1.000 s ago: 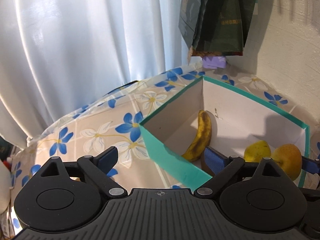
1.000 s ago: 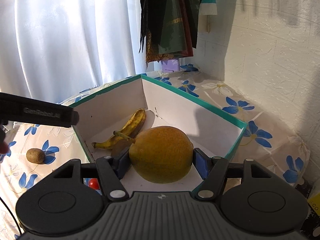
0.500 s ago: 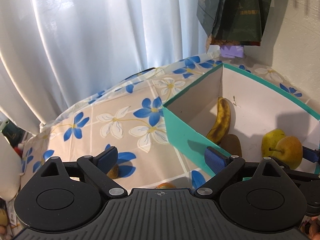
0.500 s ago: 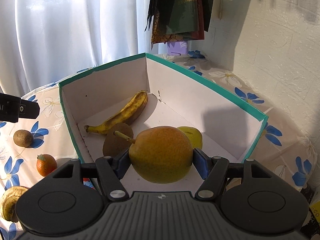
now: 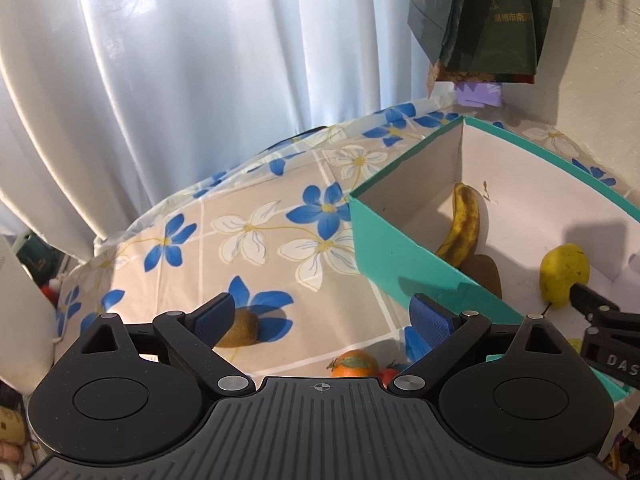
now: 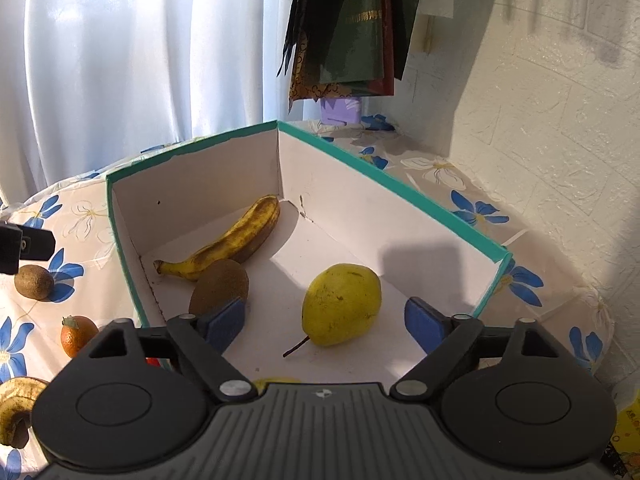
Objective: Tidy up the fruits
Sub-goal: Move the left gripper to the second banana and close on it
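A white box with a teal rim (image 6: 192, 152) holds a spotted banana (image 6: 232, 240), a kiwi (image 6: 220, 284) and a yellow pear (image 6: 340, 304). My right gripper (image 6: 324, 322) hangs over the box's near end. Its jaws are opening and the pads touch nothing; the yellow pear lies on the floor beyond them. A yellow sliver (image 6: 276, 380) shows under the gripper body. My left gripper (image 5: 320, 318) stands open over the flowered tablecloth, left of the box (image 5: 384, 248). A loose kiwi (image 5: 240, 326) lies by its left finger and a tangerine (image 5: 354, 362) lies below it.
Outside the box on the left lie the kiwi (image 6: 34, 282), the tangerine (image 6: 78, 334) and another banana (image 6: 16, 404). A white curtain (image 5: 200, 80) hangs behind the table. Dark bags (image 6: 352, 32) hang above the far corner, and a textured wall (image 6: 540, 140) stands close on the right.
My right gripper has opened and let go of the orange-yellow pear, which has dropped out of sight. My left gripper has shifted left off the box; the loose kiwi and tangerine came into view.
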A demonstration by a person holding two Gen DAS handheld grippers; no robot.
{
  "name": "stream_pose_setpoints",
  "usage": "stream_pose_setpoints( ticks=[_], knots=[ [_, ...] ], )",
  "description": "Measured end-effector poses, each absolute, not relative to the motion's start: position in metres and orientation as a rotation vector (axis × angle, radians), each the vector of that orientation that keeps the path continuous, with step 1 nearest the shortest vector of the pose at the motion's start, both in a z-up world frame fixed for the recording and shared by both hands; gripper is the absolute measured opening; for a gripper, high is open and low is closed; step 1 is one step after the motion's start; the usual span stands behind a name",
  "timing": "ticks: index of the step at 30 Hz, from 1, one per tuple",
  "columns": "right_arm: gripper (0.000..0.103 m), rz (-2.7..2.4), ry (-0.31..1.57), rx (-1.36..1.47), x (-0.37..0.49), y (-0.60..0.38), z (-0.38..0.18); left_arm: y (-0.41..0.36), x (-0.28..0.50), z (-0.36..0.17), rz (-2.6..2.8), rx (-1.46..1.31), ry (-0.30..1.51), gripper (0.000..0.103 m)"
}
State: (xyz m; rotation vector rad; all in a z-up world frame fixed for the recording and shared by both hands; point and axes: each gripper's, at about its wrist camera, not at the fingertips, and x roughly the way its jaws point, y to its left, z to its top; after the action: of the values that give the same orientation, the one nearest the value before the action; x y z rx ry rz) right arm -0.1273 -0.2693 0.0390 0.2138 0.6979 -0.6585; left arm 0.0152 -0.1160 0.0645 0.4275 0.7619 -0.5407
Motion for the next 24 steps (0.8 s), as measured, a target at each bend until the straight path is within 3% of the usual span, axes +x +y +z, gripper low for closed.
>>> stream_pose_setpoints(
  ticks=[4, 14, 24],
  knots=[
    [0.103, -0.627, 0.578, 0.204, -0.148, -0.253, 0.068, -0.087, 0.011, 0.068, -0.538, 0.409, 0.762, 0.1],
    [0.103, -0.527, 0.569, 0.239, -0.159, -0.224, 0.075, 0.0, 0.004, 0.038, -0.489, 0.361, 0.874, 0.1],
    [0.103, -0.458, 0.653, 0.264, -0.143, -0.2, 0.058, 0.002, -0.009, -0.006, -0.594, 0.463, 0.905, 0.1]
  ],
)
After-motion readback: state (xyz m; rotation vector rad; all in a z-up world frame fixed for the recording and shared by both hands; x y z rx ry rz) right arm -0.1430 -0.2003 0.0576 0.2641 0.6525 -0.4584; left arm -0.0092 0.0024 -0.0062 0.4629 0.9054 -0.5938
